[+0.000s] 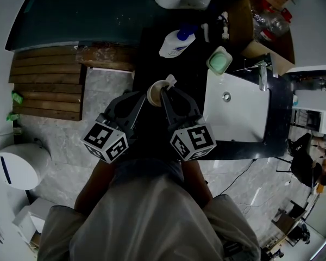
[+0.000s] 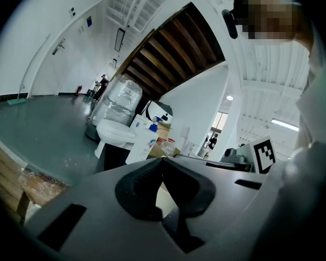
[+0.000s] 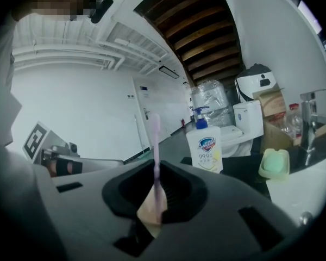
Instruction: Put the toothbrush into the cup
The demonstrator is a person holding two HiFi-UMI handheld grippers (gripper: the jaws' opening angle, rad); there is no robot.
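1. Right gripper (image 3: 155, 194) clamped on lilac toothbrush (image 3: 156, 145); jaws nearly closed, handle upright between them.
2. Lower end of toothbrush at mouth of cup (image 1: 155, 91) (inside or just above, can't tell); brush end sticking out past the rim.
3. Left gripper (image 1: 145, 95) pinched on the cup, jaws almost touching, pale cup wall between them.
4. Cup left of sink (image 1: 236, 118), apart from it; soap bottle (image 1: 177, 42) further back.

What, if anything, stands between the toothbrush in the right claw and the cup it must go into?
Nothing visible does. The right claw holds the toothbrush upright at the open mouth of the cup. The left claw appears closed on the cup's rim, to one side of the opening, not across it.
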